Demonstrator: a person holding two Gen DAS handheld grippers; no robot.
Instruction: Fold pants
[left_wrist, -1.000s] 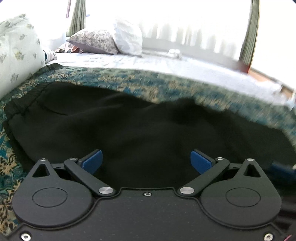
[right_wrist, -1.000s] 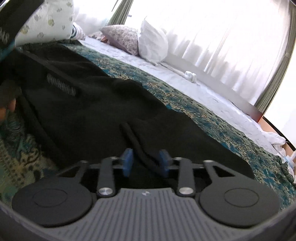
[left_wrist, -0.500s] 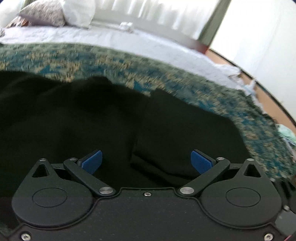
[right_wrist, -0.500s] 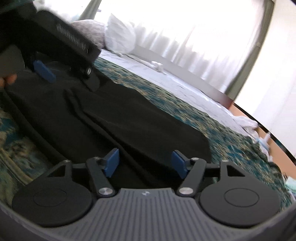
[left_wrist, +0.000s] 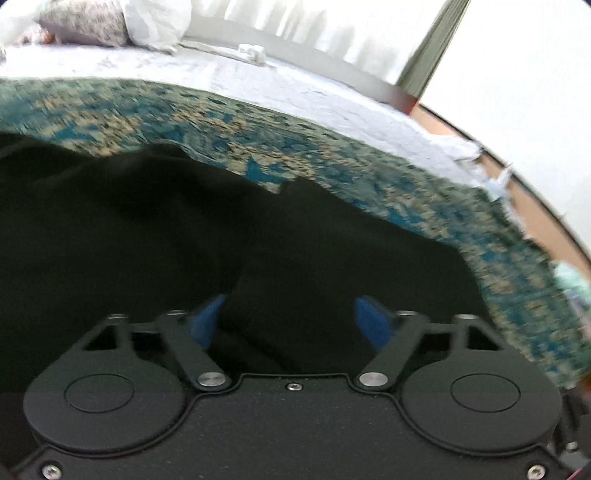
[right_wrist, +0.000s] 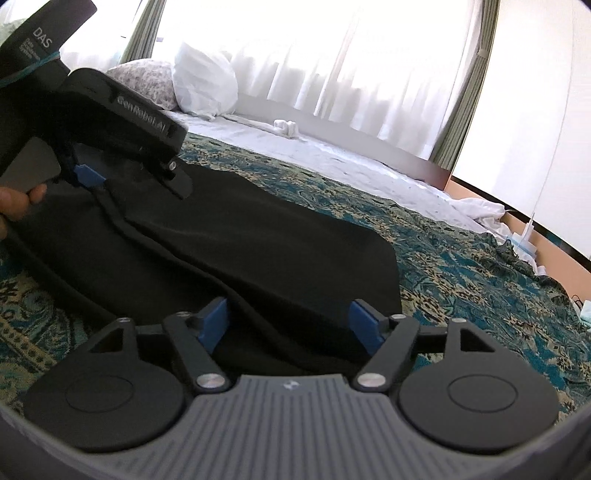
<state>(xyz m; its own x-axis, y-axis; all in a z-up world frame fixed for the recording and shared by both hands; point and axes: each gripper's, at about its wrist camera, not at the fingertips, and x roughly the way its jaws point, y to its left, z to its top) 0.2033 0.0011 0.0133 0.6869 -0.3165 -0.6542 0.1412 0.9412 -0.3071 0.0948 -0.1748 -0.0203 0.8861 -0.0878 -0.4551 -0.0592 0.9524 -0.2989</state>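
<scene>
Black pants (left_wrist: 155, 229) lie flat on a teal patterned bedspread (left_wrist: 369, 173). My left gripper (left_wrist: 288, 319) hovers low over them with its jaws closing. A raised fold of black cloth lies between its blue pads (left_wrist: 205, 319), which do not press on it. In the right wrist view the pants (right_wrist: 258, 243) end in a rounded leg end at the right. My right gripper (right_wrist: 290, 323) sits over that end with its jaws opening, the cloth beneath them untouched. The left gripper (right_wrist: 129, 181) shows there at upper left, held by a hand (right_wrist: 14, 206).
White sheets (right_wrist: 332, 155), a white pillow (right_wrist: 203, 85) and a floral pillow (right_wrist: 147, 81) lie beyond the bedspread, under bright curtains. The bed's edge and a brown floor (left_wrist: 546, 229) are at the right, with crumpled white cloth (right_wrist: 480, 210) by the corner.
Both grippers have slid right along the pants, toward the leg end. The left jaws have come closer together. The right jaws have spread wider.
</scene>
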